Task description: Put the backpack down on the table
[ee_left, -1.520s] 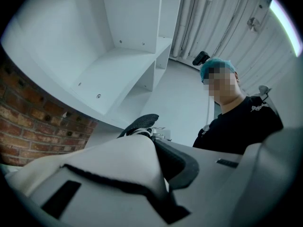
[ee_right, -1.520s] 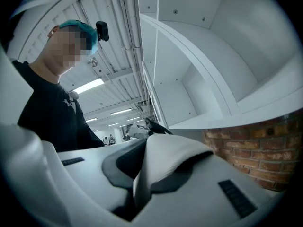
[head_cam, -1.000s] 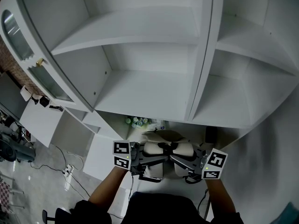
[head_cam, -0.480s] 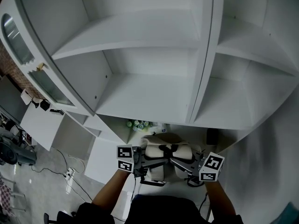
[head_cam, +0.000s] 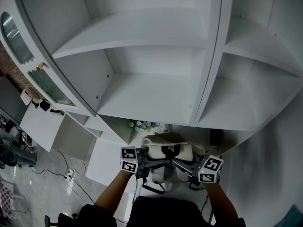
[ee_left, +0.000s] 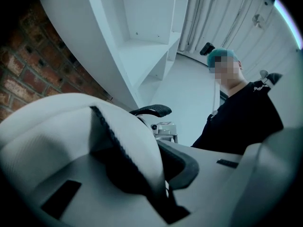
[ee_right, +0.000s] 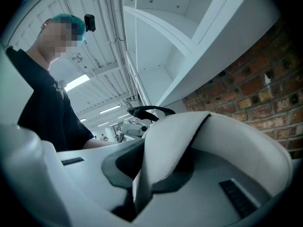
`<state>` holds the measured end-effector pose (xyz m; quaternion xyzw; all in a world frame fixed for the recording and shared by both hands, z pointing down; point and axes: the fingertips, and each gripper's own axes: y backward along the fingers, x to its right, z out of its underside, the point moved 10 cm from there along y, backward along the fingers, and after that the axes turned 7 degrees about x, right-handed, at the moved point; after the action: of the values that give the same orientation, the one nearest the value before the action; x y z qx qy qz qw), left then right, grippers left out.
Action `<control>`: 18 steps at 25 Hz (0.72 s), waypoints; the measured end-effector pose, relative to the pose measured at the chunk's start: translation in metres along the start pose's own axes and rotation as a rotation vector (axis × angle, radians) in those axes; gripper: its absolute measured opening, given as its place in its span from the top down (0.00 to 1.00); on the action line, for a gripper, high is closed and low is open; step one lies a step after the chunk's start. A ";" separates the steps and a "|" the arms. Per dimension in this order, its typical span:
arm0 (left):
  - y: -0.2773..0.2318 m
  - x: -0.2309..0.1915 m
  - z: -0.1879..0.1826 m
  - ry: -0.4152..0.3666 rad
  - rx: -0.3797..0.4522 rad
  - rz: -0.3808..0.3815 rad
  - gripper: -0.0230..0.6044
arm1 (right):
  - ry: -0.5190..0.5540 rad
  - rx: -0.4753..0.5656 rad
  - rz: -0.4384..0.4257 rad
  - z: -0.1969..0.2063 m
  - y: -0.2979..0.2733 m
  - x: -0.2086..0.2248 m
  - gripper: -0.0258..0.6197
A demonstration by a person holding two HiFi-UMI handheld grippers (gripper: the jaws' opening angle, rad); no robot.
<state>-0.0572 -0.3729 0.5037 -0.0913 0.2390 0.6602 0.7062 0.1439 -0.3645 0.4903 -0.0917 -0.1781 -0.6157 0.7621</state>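
- Step in hand, as I judge it: bringing the backpack (head_cam: pixel 166 151) down toward the table (head_cam: pixel 105 161), the white top below the shelves (head_cam: pixel 147 96). The bag sits at 6 o'clock in the head view, close against the person's body, and it is not clear that its base touches the top yet.
- The left gripper (head_cam: pixel 146 166) holds the bag from 9 o'clock, its jaws narrow and pinched on a pale padded fold with a dark edge (ee_left: pixel 128 141).
- The right gripper (head_cam: pixel 185 166) holds it from 3 o'clock, its jaws likewise narrow and clamped on a matching fold (ee_right: pixel 165 145).
- The black carry handle (ee_left: pixel 151 110) arches free at the top between the two grips.
- Next move, in my view: sink both hands evenly until the base rests flat, then part the jaws.
- At 12 o'clock from the bag, just behind it, lie some small green-and-white things (head_cam: pixel 138 124); a dark object (head_cam: pixel 214 136) stands at 2 o'clock.
- Pushing the bag forward could knock either, so a straight descent looks safest.
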 end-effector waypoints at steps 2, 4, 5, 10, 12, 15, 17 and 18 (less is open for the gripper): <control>0.001 -0.003 0.003 -0.002 -0.004 -0.006 0.88 | -0.007 0.001 0.007 0.004 0.000 0.002 0.89; 0.002 -0.005 0.006 -0.002 -0.005 -0.010 0.89 | -0.009 -0.001 0.019 0.007 0.000 0.004 0.89; 0.003 -0.006 0.007 -0.001 -0.002 -0.011 0.88 | -0.012 -0.002 0.022 0.009 0.000 0.005 0.89; 0.003 -0.008 0.010 0.000 -0.001 -0.038 0.88 | -0.017 0.005 0.032 0.013 0.000 0.008 0.89; 0.002 -0.008 0.011 0.000 -0.005 -0.049 0.88 | -0.018 0.009 0.034 0.015 0.000 0.009 0.89; 0.001 -0.006 0.012 0.003 0.000 -0.051 0.88 | -0.016 0.007 0.038 0.014 0.001 0.009 0.89; 0.002 -0.005 0.012 -0.006 0.001 -0.062 0.88 | -0.019 0.010 0.047 0.014 0.001 0.008 0.88; 0.003 -0.005 0.012 -0.008 0.000 -0.068 0.88 | -0.021 0.013 0.056 0.014 0.001 0.008 0.88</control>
<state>-0.0573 -0.3712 0.5171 -0.0968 0.2329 0.6360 0.7293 0.1444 -0.3660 0.5066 -0.0983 -0.1874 -0.5921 0.7776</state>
